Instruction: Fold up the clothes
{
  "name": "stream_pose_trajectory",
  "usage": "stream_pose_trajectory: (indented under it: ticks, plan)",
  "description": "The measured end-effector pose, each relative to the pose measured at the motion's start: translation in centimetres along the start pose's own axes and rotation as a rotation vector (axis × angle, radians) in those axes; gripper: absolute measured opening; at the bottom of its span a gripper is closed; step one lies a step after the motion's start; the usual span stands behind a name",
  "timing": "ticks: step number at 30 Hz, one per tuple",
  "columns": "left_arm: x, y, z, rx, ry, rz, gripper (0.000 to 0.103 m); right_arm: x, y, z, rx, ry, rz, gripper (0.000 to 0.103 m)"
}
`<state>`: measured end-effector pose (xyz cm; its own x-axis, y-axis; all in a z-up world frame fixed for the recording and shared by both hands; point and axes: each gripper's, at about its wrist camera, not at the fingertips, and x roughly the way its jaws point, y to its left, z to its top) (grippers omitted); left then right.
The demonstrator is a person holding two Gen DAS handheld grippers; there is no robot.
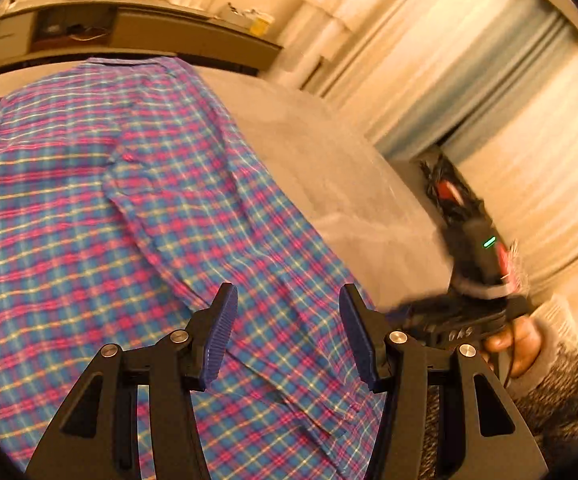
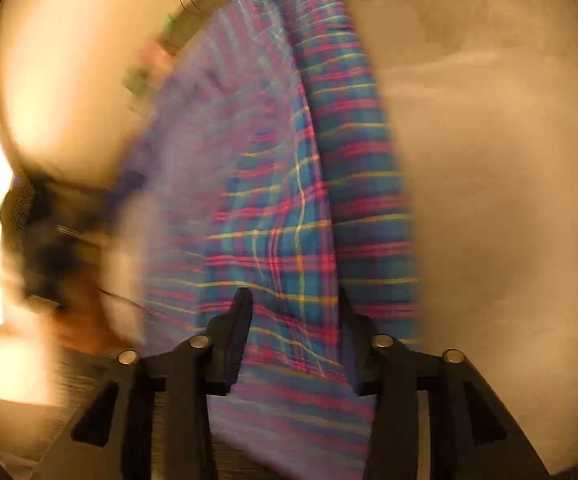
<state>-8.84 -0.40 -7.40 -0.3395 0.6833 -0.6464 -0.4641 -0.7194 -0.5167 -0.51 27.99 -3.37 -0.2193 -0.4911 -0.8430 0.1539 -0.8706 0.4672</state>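
Only plaid shirt point(image 1: 101, 200), no legible writing

Each view looks forward and downward along its own gripper fingers, close above the table point(image 1: 329, 168). Both views share the plaid shirt point(image 1: 89, 200) and the grey tabletop. The left view also takes in the right gripper point(image 1: 469, 312).

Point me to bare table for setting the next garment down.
Bare grey table lies right of the plaid shirt, up to the curtain; the right wrist view shows that stretch too. Crowded: the shirt's side, and the near edge by the right gripper.
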Motion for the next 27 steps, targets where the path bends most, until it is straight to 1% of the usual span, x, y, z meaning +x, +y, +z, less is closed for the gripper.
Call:
stream_pose_trajectory:
  ticks: [3,5,6,9,10,12,14,15,16,18,19,21,23,24,25,27]
  plan:
    - [0.8,-0.9,-0.3,0.029,0.019,-0.004,0.056,-3.8,2.2,2.0,-0.107,-0.181,-0.072,0.041]
    - [1.2,-1.5,-0.5,0.047,0.035,-0.006,0.056,-5.2,4.0,4.2,-0.175,-0.244,-0.088,0.041]
    - [1.3,-1.8,-0.7,0.053,0.044,-0.008,0.056,-5.3,4.8,5.6,-0.205,-0.249,-0.097,0.041]
    - [2.9,-2.3,-0.9,0.096,0.088,0.034,0.056,-2.9,8.2,11.6,-0.364,-0.210,-0.155,0.044]
    - [3.5,-2.3,-1.1,0.110,0.106,0.049,0.056,-1.1,9.6,14.5,-0.422,-0.206,-0.197,0.044]
    - [4.4,-2.0,-1.8,0.123,0.141,0.074,0.056,1.3,10.6,18.1,-0.484,-0.208,-0.261,0.044]
    - [5.1,-1.6,-2.4,0.125,0.167,0.077,0.056,4.8,11.0,22.7,-0.514,-0.199,-0.316,0.044]
    - [5.4,-1.4,-2.7,0.125,0.179,0.077,0.056,7.1,10.8,25.3,-0.506,-0.173,-0.348,0.044]
    - [5.5,-1.4,-2.8,0.129,0.183,0.074,0.056,9.2,10.3,27.4,-0.482,-0.142,-0.376,0.040]
    - [5.3,-1.3,-2.9,0.140,0.183,0.067,0.056,12.7,9.4,30.3,-0.434,-0.078,-0.410,0.031]
    - [5.1,-1.2,-2.9,0.137,0.183,0.061,0.056,14.4,8.6,31.4,-0.413,-0.039,-0.427,0.031]
    - [4.9,-0.9,-2.9,0.123,0.185,0.045,0.056,14.8,8.3,32.8,-0.405,-0.072,-0.419,0.031]
    - [4.7,-0.8,-3.0,0.128,0.184,0.038,0.056,14.7,8.5,33.5,-0.395,-0.082,-0.421,0.034]
    - [4.5,-0.9,-3.0,0.132,0.182,0.037,0.056,14.6,8.6,33.8,-0.389,-0.087,-0.422,0.037]
    - [4.3,-0.9,-3.1,0.132,0.179,0.036,0.056,14.5,8.7,34.1,-0.384,-0.092,-0.423,0.042]
    - [3.5,-0.7,-3.2,0.118,0.166,0.039,0.056,13.6,9.0,34.0,-0.356,-0.062,-0.455,0.042]
